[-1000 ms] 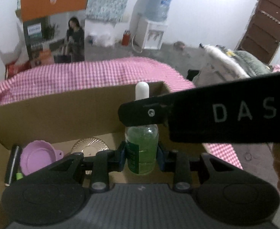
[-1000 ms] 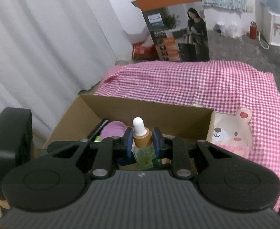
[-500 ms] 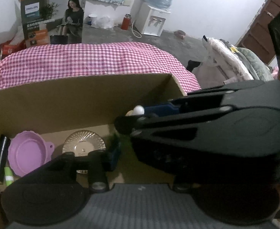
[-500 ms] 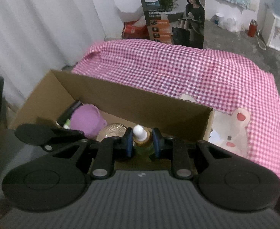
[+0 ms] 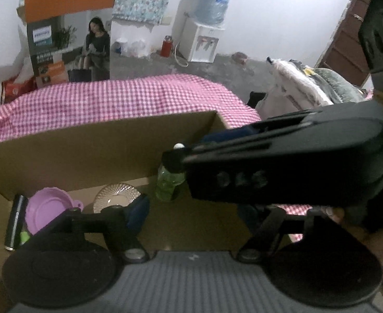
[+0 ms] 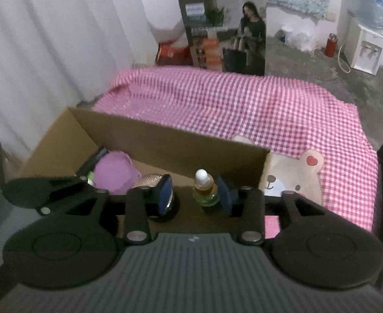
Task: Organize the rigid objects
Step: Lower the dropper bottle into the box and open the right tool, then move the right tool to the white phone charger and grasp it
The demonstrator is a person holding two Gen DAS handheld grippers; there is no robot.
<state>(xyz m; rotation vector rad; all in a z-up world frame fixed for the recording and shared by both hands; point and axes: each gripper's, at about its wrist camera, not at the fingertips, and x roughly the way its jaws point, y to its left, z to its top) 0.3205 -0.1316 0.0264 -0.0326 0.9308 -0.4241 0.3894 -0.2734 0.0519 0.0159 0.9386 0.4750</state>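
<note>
Both tools are letting go: the right tool (image 6: 195, 191) is opening its jaws around the dropper bottle (image 6: 204, 189), which is standing upright on the floor of the cardboard box (image 6: 165, 143) near its right end. One blue pad is sitting just beside the bottle on its right, perhaps still brushing it; the other pad is already standing well clear on the left. The left tool (image 5: 194, 210) is also opening, with nothing between its jaws; in its view the green bottle (image 5: 169, 185) is showing beyond them, partly hidden by the right tool crossing in front.

A purple lid (image 5: 49, 210), a ribbed glass dish (image 5: 117, 195) and a black tube (image 5: 15, 221) are lying further left in the box, which is resting on a pink checked bed (image 6: 243, 101).

To be finishing this release well, the right tool should be widening until both pads are standing free of the glass, then rising straight up rather than sideways, since a tall narrow bottle is likely tipping at any nudge. Judging by the crowding, the left tool should be backing off first so the two are not knocking together over the bottle
</note>
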